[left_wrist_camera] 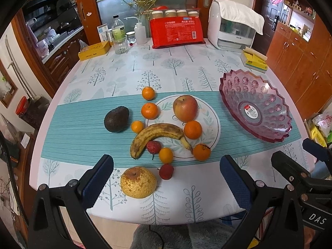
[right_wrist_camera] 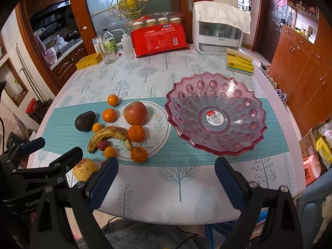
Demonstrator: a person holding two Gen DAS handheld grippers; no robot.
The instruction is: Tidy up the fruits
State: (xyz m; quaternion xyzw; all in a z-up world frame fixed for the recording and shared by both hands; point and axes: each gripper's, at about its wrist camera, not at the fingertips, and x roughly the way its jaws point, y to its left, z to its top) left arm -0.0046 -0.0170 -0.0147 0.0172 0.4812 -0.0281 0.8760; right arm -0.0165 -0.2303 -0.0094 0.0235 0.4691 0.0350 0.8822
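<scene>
Fruit lies on and around a white plate point(left_wrist_camera: 209, 124) point(right_wrist_camera: 159, 128): a red apple point(left_wrist_camera: 185, 108) point(right_wrist_camera: 136, 113), a spotted banana point(left_wrist_camera: 154, 133) point(right_wrist_camera: 108, 134), several oranges point(left_wrist_camera: 193, 129), a dark avocado point(left_wrist_camera: 116, 118) point(right_wrist_camera: 85, 120), two red lychees point(left_wrist_camera: 166, 171) and a yellow pear point(left_wrist_camera: 138, 182) point(right_wrist_camera: 84, 170) near the table's front edge. An empty pink glass bowl point(left_wrist_camera: 254, 105) point(right_wrist_camera: 214, 115) stands to the right. My left gripper point(left_wrist_camera: 166, 176) is open and empty over the pear. My right gripper point(right_wrist_camera: 166, 178) is open and empty in front of the bowl.
At the table's back stand a red package point(left_wrist_camera: 176, 33), jars, bottles, a glass point(left_wrist_camera: 120, 44), a yellow box point(left_wrist_camera: 94, 50), a white appliance point(left_wrist_camera: 232, 25) and a yellow carton point(left_wrist_camera: 254, 59). Wooden cabinets point(right_wrist_camera: 300, 66) line the right side. A grey cushion lies below the table's front edge.
</scene>
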